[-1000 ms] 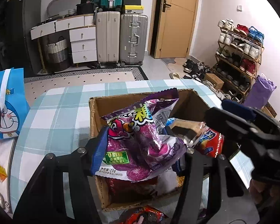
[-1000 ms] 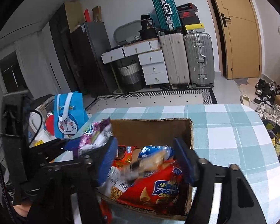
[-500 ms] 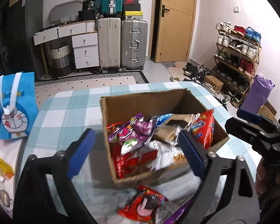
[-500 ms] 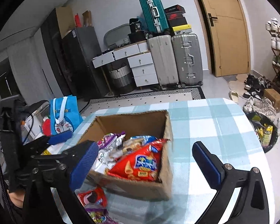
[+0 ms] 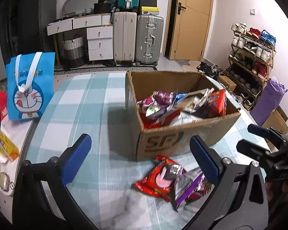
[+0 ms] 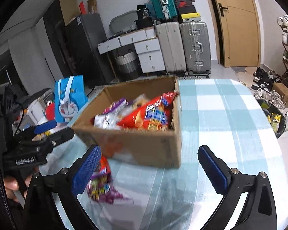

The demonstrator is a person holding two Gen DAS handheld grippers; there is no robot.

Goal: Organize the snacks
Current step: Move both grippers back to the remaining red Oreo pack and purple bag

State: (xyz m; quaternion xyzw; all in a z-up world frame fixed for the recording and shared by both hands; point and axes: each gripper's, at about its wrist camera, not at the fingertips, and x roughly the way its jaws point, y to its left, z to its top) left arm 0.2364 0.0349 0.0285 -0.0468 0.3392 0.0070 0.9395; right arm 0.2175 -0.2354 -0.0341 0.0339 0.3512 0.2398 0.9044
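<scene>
While the open brown cardboard box [image 5: 184,132] is sitting on the teal-and-white checked tablecloth [image 5: 82,107], a heap of crinkled snack bags is filling it: a purple foil packet [image 5: 157,103] is lying at the box's nine o'clock side and an orange-red chip bag [image 5: 218,103] is leaning at its three o'clock side. The left gripper [image 5: 140,155] is hanging over the cloth at six o'clock of the box, its blue-padded jaws widening with nothing between them. Two more packets are lying on the cloth just in front of the box: a red snack packet with a pink picture [image 5: 163,176] and a purple-and-silver wrapper [image 5: 190,189] touching it at its four o'clock. The right gripper [image 6: 149,166] is also standing spread wide and empty, facing the box's near wall. A blue cartoon-cat gift bag [image 5: 29,86] is standing upright at nine o'clock, well apart from the box.
</scene>
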